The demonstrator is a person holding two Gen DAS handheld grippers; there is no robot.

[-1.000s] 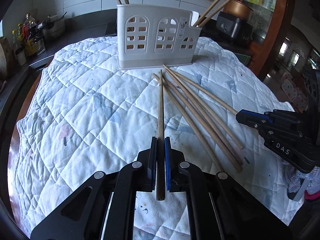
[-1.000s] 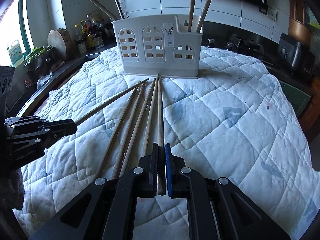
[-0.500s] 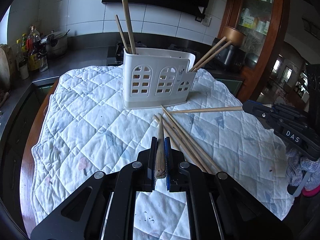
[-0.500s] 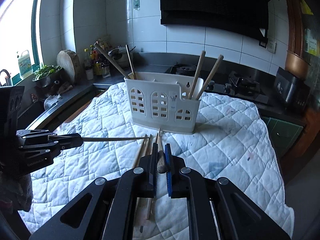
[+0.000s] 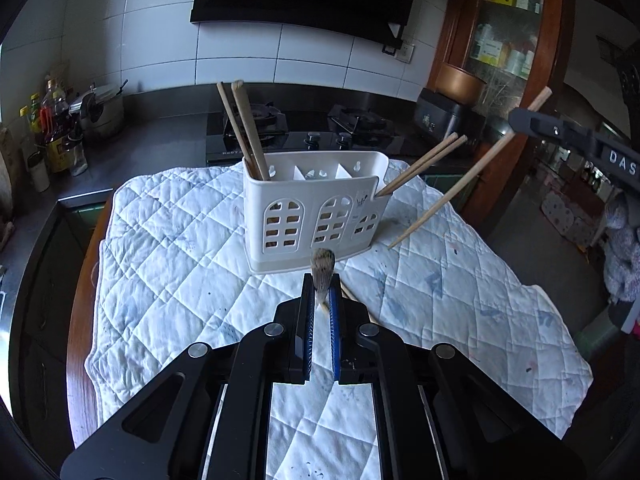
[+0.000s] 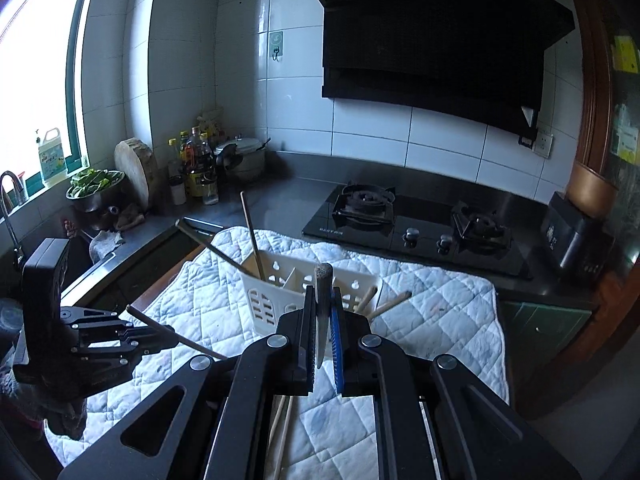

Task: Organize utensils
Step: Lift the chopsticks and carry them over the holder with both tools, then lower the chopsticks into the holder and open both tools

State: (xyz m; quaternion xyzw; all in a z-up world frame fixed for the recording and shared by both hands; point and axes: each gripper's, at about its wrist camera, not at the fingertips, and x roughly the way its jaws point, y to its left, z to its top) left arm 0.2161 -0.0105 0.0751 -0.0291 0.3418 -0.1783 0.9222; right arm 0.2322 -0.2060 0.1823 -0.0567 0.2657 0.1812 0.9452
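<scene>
Above the quilted white cloth [image 5: 168,264], both grippers, left [image 5: 321,294] & right [image 6: 322,308], each pinch one wooden chopstick [image 5: 322,270]; tip ends down w/ care into the white slotted plastic holder [image 5: 316,204] near the cloth's far edge.

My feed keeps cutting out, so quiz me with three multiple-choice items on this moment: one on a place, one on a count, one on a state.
1. The white utensil holder stands on:
A. the quilted cloth
B. the stove
C. the windowsill

2. Chopsticks leaning out of the holder's low right end, left wrist view:
A. none
B. two
C. five

3. The left gripper:
A. open, nothing in it
B. shut on a chopstick
C. shut on a spoon

Answers:
1 A: the holder's base sits on the cloth.
2 B: two sticks angle out side by side.
3 B: the jaws clamp a chopstick seen end-on.
</scene>
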